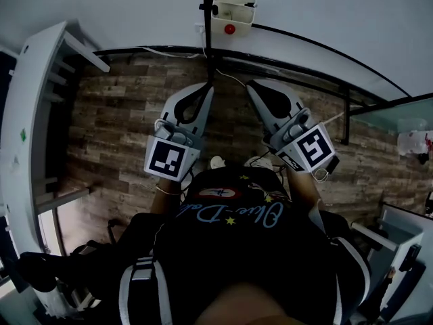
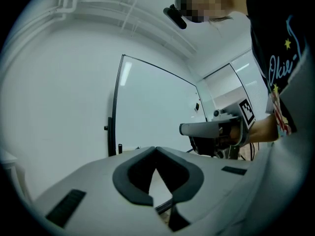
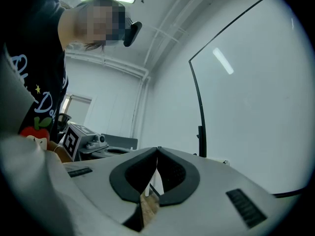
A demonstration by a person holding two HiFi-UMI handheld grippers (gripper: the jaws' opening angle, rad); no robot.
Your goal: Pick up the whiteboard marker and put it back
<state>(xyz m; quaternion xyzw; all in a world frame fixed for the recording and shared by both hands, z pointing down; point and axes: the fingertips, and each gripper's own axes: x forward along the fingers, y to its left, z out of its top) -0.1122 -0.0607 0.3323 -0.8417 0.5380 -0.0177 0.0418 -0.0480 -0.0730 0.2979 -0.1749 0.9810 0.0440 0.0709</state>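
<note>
The left hand-held gripper and the right hand-held gripper are held out side by side over the wooden floor, both aimed at the whiteboard. On each, the jaws are seen pressed together tip to tip, with nothing between them. The whiteboard marker cannot be made out in any view. A white box with a red spot is fixed at the board's lower corner, but whether the marker lies there cannot be told. The approach is judged to be in hand, with the pick-up not yet begun. Next, the marker must be located, one pair of jaws opened, and the pads brought either side of its barrel.
</note>
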